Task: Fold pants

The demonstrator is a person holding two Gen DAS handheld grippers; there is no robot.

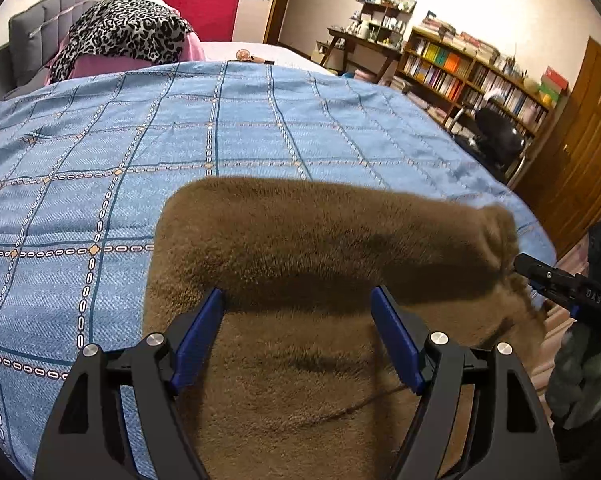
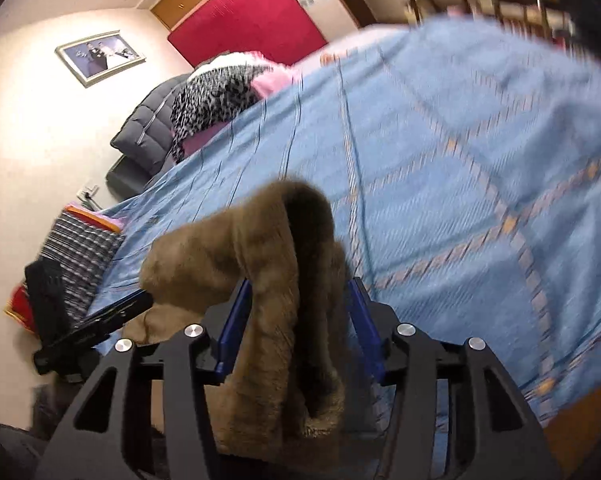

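Observation:
The brown fuzzy pants [image 1: 300, 264] lie on the blue plaid bedspread [image 1: 100, 184] at the near edge, with one part folded over into a thick roll. My left gripper [image 1: 298, 300] is open, its blue pads either side of the fabric just below the roll. My right gripper [image 2: 300, 292] has a bunched, raised end of the pants [image 2: 276, 280] between its blue pads, which stand a little apart around the fabric. In the left wrist view the right gripper [image 1: 540, 272] shows at the right end of the roll. The right wrist view is blurred.
A leopard-print and pink bundle [image 1: 128, 36] lies at the head of the bed by a grey headboard [image 1: 40, 28]. Bookshelves [image 1: 472, 76], a desk and a black chair [image 1: 496, 136] stand to the right. Striped folded clothes [image 2: 76, 252] sit by the bed.

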